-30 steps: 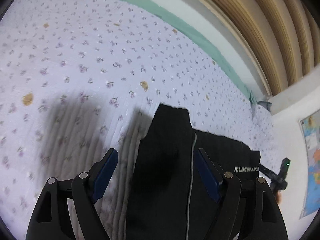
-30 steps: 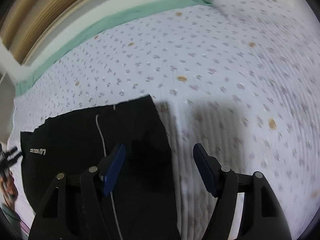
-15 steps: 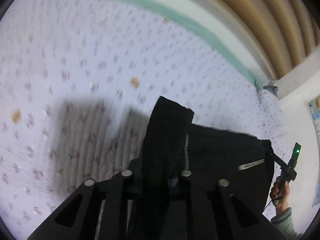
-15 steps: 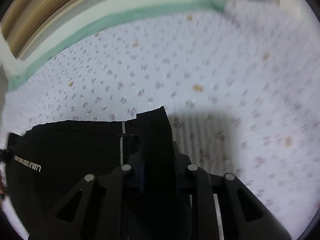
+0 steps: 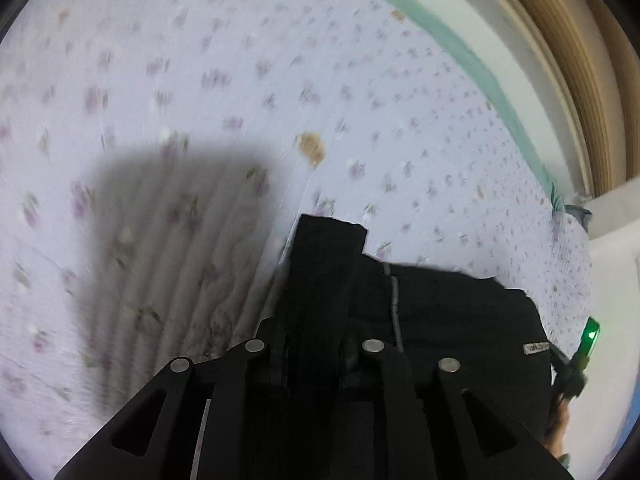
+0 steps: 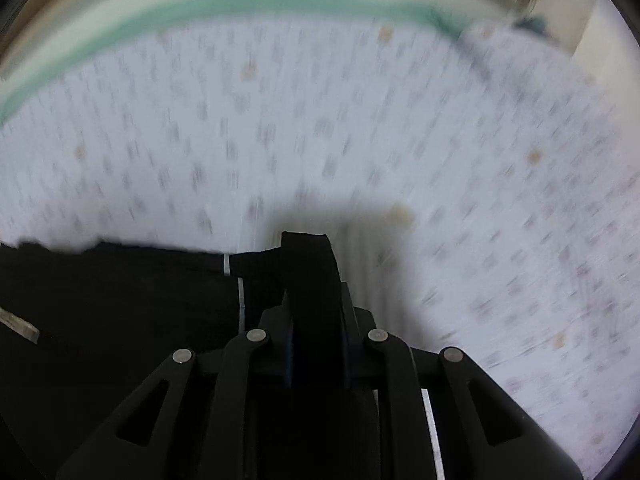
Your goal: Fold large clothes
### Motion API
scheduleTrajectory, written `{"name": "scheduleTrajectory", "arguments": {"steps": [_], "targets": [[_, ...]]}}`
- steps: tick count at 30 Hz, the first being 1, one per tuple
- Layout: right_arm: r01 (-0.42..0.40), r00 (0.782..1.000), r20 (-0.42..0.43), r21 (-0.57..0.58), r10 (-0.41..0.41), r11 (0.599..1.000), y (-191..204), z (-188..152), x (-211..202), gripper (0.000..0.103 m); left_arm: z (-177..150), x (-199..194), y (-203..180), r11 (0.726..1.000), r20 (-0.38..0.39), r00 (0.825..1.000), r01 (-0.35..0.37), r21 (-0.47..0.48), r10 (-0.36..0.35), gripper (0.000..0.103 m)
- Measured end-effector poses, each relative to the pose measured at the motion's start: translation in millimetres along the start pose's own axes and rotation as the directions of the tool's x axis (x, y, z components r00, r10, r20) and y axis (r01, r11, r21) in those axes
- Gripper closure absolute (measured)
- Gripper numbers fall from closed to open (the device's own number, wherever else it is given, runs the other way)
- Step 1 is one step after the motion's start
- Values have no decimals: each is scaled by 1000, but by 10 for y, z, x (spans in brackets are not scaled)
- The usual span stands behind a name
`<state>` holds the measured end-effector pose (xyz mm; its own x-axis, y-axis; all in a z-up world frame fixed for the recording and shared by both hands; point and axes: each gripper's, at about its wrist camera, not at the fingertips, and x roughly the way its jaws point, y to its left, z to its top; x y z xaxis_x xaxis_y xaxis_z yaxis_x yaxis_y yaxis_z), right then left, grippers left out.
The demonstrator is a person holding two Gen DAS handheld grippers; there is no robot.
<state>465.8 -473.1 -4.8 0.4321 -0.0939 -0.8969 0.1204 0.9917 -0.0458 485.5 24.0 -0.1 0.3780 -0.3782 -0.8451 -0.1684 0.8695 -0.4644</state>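
Both jaws are clamped on the black garment (image 5: 440, 320): the left gripper (image 5: 316, 344) pinches one raised corner, the right gripper (image 6: 316, 320) the other. The rest of the garment lies spread on the floral bedspread (image 5: 240, 80), a white drawstring (image 6: 241, 296) running down its front.

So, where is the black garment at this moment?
The black garment lies low on the flowered bedsheet. The left gripper pinches one end in its view, the right gripper pinches the other end.
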Motion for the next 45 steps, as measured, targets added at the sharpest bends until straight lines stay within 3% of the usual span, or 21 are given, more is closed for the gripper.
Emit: {"name": "scheduleTrajectory", "arguments": {"steps": [2,4,6,8,10,12,14,18,21,23,26,28,29,31,35,36,40,43,45], "targets": [[9,1000,9,-13,-9,1000,14,-2,-16,83,-2,-31,-26,1000,1,1000,1,19,-1,83],[5,1000,16,-9,-5,1000,-21,14,-61,75,-6,-131,-55,997,22,1000,-18,72,17,73],[-7,999,32,20,6,1000,-110,1,-189,67,-9,-321,-48,994,48,998,-49,101,45,57],[-28,997,76,57,23,998,-228,-12,-415,61,-14,-541,30,995,57,998,-15,95,10,47],[-52,990,135,76,42,996,-333,-80,-728,51,-23,-770,141,997,37,999,29,75,-32,47],[-64,980,190,64,51,996,-391,-185,-1079,43,-92,-1059,193,996,70,997,26,85,-32,47],[-74,976,208,37,64,997,-347,-300,-1352,42,-192,-1272,160,994,95,995,21,107,-31,47],[-126,977,167,-33,130,991,-78,-590,-1702,42,-636,-1550,-245,971,103,988,88,221,-113,47],[-230,970,62,-76,235,970,282,-870,-1709,42,-1072,-1459,-623,945,58,989,109,307,-133,47],[-215,976,-7,-129,216,968,573,-1062,-1638,42,-1272,-1288,-786,935,19,991,116,335,-130,46],[-193,981,-50,-181,187,964,902,-1303,-1460,43,-1512,-855,-886,933,-50,997,76,352,-63,47],[-176,982,-97,-170,161,970,993,-1367,-1245,43,-1619,-508,-875,925,-65,998,9,380,16,47],[-181,980,-117,-173,162,968,1021,-1369,-1151,43,-1635,-330,-856,918,-83,995,-19,396,57,46],[-176,980,-124,-198,153,964,1048,-1352,-1057,43,-1597,-245,-866,918,-84,994,-32,394,71,45],[-201,971,-171,-198,168,959,997,-1256,-1081,42,-1516,-442,-935,931,-83,995,-13,364,46,48],[-210,969,-174,-194,177,958,974,-1215,-1134,48,-1505,-569,-965,931,-73,997,6,366,23,48],[-249,969,-53,-203,243,947,935,-883,-1530,50,-1356,-942,-1330,904,17,998,51,425,-64,46],[-253,967,-18,-179,254,951,1001,-584,-1452,51,-1179,-782,-1535,898,-10,995,91,431,-96,46],[-248,969,-62,-159,241,956,1068,-464,-1169,50,-1125,-422,-1497,899,-73,997,63,434,-34,46]]}}
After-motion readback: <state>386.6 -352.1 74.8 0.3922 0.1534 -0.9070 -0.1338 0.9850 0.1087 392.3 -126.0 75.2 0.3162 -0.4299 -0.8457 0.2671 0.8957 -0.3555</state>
